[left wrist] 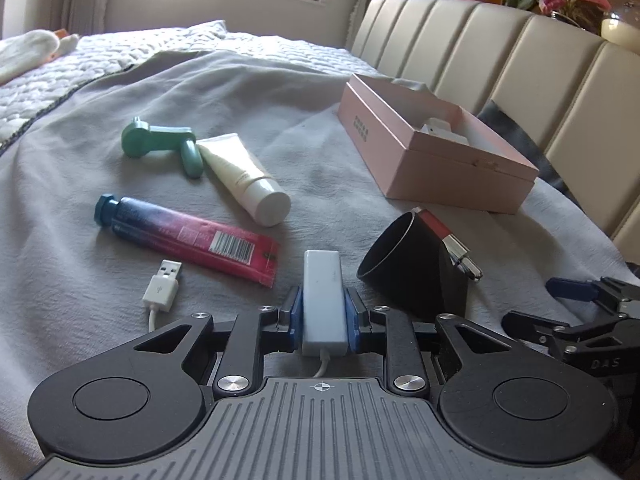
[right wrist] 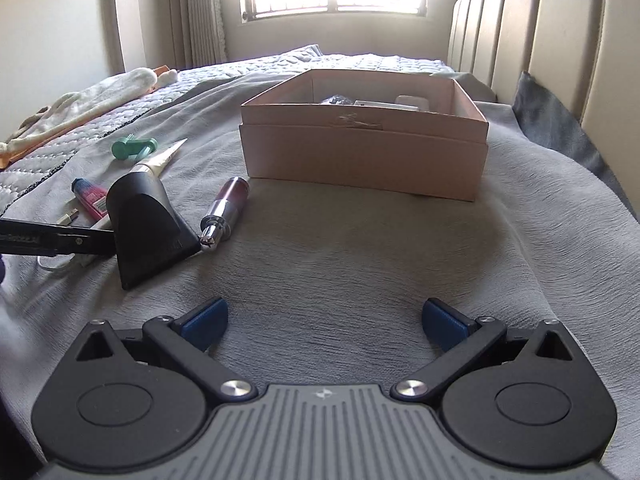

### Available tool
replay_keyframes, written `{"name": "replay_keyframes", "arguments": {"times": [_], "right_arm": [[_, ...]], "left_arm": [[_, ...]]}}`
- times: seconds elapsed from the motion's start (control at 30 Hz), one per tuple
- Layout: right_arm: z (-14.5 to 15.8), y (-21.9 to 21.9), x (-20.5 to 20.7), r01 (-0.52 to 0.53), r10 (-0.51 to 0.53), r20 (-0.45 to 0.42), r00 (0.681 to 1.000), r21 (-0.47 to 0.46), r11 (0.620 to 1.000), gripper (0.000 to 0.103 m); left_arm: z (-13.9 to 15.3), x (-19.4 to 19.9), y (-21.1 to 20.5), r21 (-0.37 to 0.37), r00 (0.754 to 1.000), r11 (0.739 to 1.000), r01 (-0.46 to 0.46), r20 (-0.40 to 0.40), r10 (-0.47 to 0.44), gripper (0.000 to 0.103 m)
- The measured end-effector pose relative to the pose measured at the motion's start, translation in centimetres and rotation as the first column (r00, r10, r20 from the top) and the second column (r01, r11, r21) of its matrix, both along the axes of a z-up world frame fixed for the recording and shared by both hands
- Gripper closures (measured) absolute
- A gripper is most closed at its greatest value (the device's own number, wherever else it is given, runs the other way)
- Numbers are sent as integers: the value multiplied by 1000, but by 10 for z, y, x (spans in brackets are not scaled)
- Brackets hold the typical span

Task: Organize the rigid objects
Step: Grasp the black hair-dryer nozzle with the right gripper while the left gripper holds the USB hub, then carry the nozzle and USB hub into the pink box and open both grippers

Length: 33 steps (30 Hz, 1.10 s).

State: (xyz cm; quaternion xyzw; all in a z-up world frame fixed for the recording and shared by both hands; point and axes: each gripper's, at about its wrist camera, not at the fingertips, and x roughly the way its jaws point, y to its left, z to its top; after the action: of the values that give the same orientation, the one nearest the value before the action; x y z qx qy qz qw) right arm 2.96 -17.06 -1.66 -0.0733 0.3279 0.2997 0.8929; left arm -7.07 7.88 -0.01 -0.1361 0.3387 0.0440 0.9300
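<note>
Left tongs (left wrist: 323, 314) clenched on a white adapter (left wrist: 323, 300), gripped at its sides between the blue pads (left wrist: 295, 312); its cable (left wrist: 154, 320) curled left to a USB plug (left wrist: 166, 278) lying on the bed (left wrist: 280, 92). Right tongs (right wrist: 324, 320) released, jaws spread wide above bare grey blanket (right wrist: 360, 240), holding nothing. On the bed, ahead of the left tongs: a red tube (left wrist: 192, 236) with a blue cap, a white tube (left wrist: 244, 178), and a green tool (left wrist: 160, 144) touching the white tube's flat end. To the right, a black nozzle (left wrist: 412, 264) lay on its side, with a red-and-silver trimmer (right wrist: 226, 210) just beside it. A pink box (right wrist: 364, 152), open, stood near the headboard (left wrist: 500, 48), well apart from the tubes; some white items (right wrist: 400, 102) and something dark lay inside, too hidden to identify.
</note>
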Motion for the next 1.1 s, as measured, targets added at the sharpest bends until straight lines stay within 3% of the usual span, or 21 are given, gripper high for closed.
{"name": "replay_keyframes", "arguments": {"times": [0.1,0.27,0.43,0.5,0.53,0.63,0.77,0.9,1.1], "right_arm": [[14,4,-4,-36,36,2,999,37,999,10],[44,39,-8,-199,200,7,980,143,970,11],[41,98,9,-278,283,-52,958,93,956,23],[32,114,20,-283,290,-127,949,72,956,29],[28,117,24,-277,284,-160,945,64,959,37],[30,111,20,-270,278,-163,947,65,961,40],[40,88,6,-215,220,-138,966,50,975,54],[59,52,-13,-189,202,-106,974,123,974,56],[63,5,-31,-65,66,-6,998,99,993,56]], "left_arm": [[-1,-2,2,-4,1000,1000,16,4,-16,77],[-5,-10,8,-35,999,999,36,35,-35,77],[-8,-18,12,-60,997,997,47,58,-43,77],[-9,-19,14,-68,997,997,48,63,-44,77],[-9,-19,14,-73,997,996,46,64,-42,77],[-10,-20,17,-91,997,995,44,73,-38,77],[-11,-21,18,-106,996,993,42,78,-34,77],[-11,-22,17,-96,996,995,39,82,-32,78],[-7,-34,4,-42,994,998,41,107,-36,78]]}}
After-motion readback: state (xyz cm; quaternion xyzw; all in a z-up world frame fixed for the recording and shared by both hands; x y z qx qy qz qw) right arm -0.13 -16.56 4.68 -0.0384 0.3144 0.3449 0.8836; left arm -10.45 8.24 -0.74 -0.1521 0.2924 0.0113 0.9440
